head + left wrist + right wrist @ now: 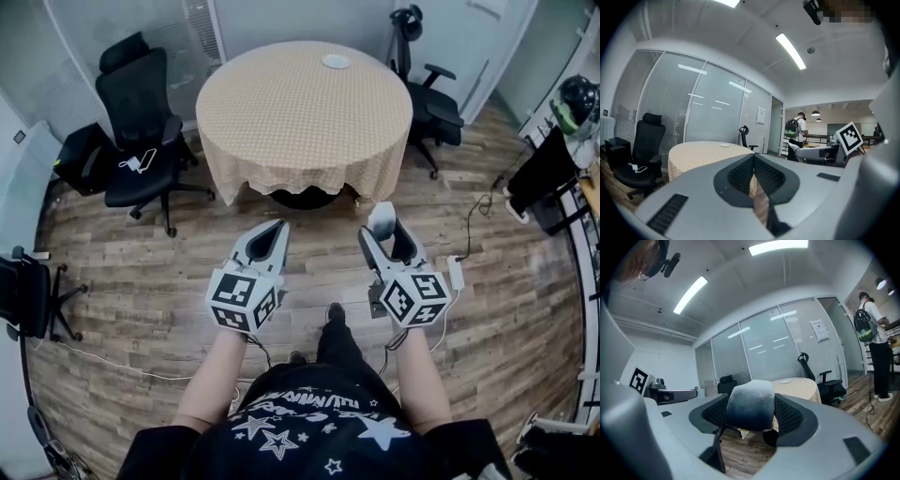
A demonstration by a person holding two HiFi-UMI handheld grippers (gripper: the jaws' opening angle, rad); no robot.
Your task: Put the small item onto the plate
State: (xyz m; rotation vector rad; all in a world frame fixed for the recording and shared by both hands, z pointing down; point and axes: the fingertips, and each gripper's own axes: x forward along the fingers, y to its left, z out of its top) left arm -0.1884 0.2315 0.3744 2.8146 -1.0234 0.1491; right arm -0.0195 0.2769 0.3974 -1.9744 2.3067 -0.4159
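A small white plate (336, 62) lies on the far side of the round table (281, 122) with a beige cloth; the same plate (724, 145) (785, 381) shows in both gripper views. My right gripper (384, 234) is shut on a small grey-white block (382, 219), which fills the gap between its jaws (751, 405). My left gripper (269, 242) is shut with nothing in it, its jaws meeting in the left gripper view (753, 176). Both grippers hang over the wood floor, short of the table.
Black office chairs stand left (139, 122) and right (429, 98) of the table. Cables and a power strip (457, 272) lie on the floor at the right. A person with a backpack (796, 133) stands far off. Glass partitions back the room.
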